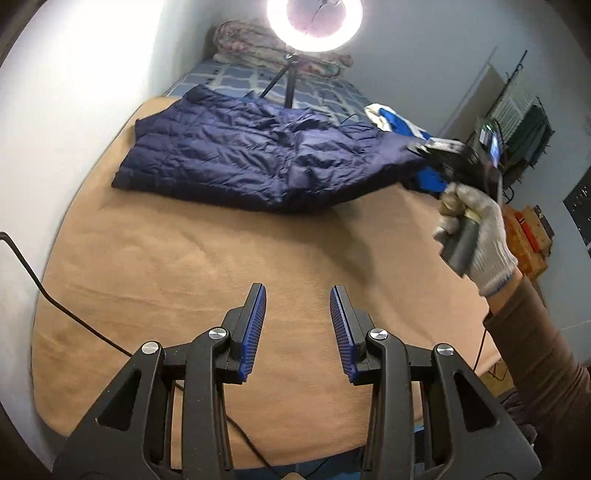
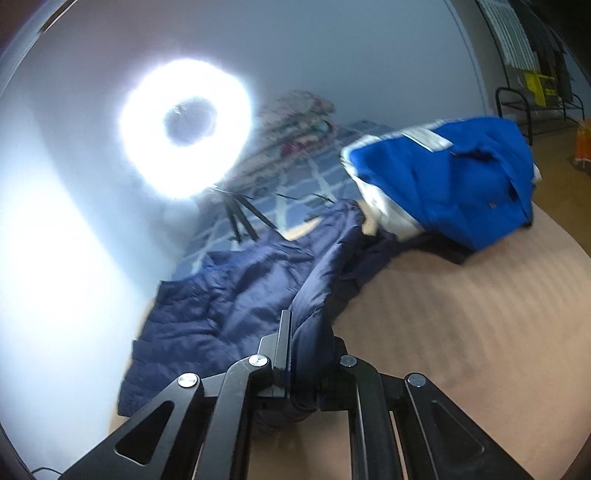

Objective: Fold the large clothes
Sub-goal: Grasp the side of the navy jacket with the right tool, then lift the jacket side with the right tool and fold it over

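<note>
Right gripper (image 2: 310, 332) jaws clamping jacket (image 2: 229, 295)

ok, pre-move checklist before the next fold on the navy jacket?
1. Right gripper shut on navy jacket: ok, fabric bunched between the jaws.
2. Left gripper free: ok, jaws apart, nothing between them.
3. Jacket lying flat: not ok, wrinkled, right edge lifted.
4. Tan blanket in front of jacket free for folding: ok.
5. Blue garment apart from jacket: not ok, it lies against the jacket's far end.
6. Ring light tripod apart from jacket: cannot tell.
</note>
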Available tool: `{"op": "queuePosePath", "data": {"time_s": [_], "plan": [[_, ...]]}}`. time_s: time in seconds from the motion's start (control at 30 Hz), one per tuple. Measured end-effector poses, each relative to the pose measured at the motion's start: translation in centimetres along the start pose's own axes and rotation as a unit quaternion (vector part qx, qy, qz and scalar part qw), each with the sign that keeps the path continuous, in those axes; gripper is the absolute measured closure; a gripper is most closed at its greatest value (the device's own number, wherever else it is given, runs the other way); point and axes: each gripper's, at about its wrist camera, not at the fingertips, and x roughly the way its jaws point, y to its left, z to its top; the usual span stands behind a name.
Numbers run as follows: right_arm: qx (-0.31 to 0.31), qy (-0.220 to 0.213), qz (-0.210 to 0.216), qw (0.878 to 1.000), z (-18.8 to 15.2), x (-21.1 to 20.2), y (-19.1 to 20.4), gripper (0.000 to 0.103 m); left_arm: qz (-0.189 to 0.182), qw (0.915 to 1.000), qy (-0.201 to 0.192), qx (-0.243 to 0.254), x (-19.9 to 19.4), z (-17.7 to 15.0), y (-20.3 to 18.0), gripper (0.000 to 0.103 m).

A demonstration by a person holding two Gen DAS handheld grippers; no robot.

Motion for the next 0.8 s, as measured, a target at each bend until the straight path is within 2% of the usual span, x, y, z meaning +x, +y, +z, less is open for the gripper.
{"op": "queuePosePath", "data": {"time_s": [0.23, 0.47, 0.8], "plan": [[-0.058, -0.022, 0.040, 0.997, 1.2, -0.5, 6.6, 0.098, -0.022, 0.9997, -0.006, -0.007, -1.2, -0.1, 0.2, 0.067], [-0.110, -0.019, 0.090, 0.990, 1.0, 0.5, 13.6, 0.098, -0.029, 0.9989, 0.006, -0.037, -1.6, -0.5, 1.6, 0.067], [-0.211, 0.028, 0.147, 0.966, -3.7, 5.5, 24.9, 0.098, -0.033, 0.9977, 0.004, -0.059, -2.6, -0.9, 3.2, 0.067]]}}
